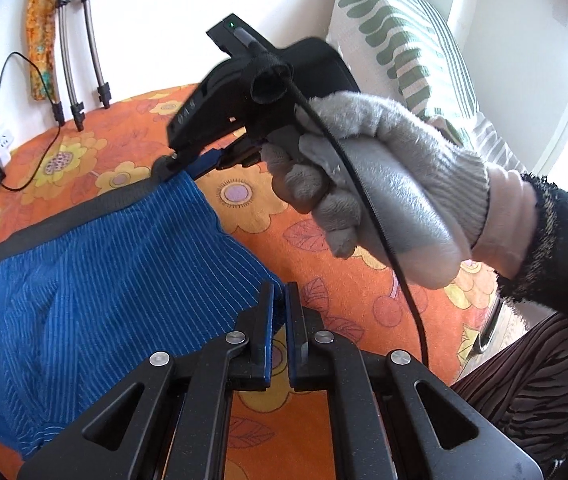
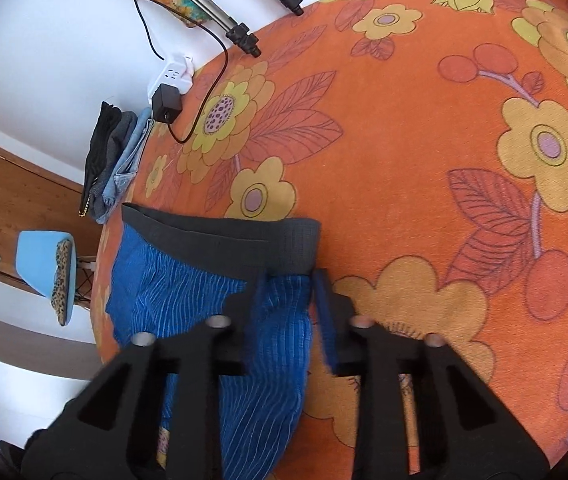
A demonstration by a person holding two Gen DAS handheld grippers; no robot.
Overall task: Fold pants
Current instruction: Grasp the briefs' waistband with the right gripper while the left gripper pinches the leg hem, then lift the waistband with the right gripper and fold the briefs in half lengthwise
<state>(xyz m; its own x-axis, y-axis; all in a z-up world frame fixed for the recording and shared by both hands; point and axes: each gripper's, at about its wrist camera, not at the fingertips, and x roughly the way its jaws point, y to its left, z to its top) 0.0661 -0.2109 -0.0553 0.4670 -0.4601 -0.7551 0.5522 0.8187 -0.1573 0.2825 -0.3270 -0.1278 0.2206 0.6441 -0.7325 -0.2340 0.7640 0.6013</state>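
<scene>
Blue ribbed pants (image 1: pixel 96 264) with a dark grey waistband (image 1: pixel 64 216) lie on the orange flowered bedspread (image 1: pixel 347 300). My left gripper (image 1: pixel 280 300) is shut on the pants' edge near me. My right gripper (image 1: pixel 200 162), held by a grey-gloved hand (image 1: pixel 371 184), meets the waistband corner. In the right wrist view the pants (image 2: pixel 268 360) and waistband (image 2: pixel 224 244) lie between my right gripper's (image 2: pixel 289 284) parted jaws, which straddle the fabric with a wide gap.
A white power strip (image 2: pixel 172 74) with a black adapter and cable sits at the bed's far edge. Metal poles (image 1: pixel 80 60) lean on the wall. Folded clothes (image 2: pixel 116 160) are stacked at the bed edge. A striped pillow (image 1: pixel 395 36) stands at the back right.
</scene>
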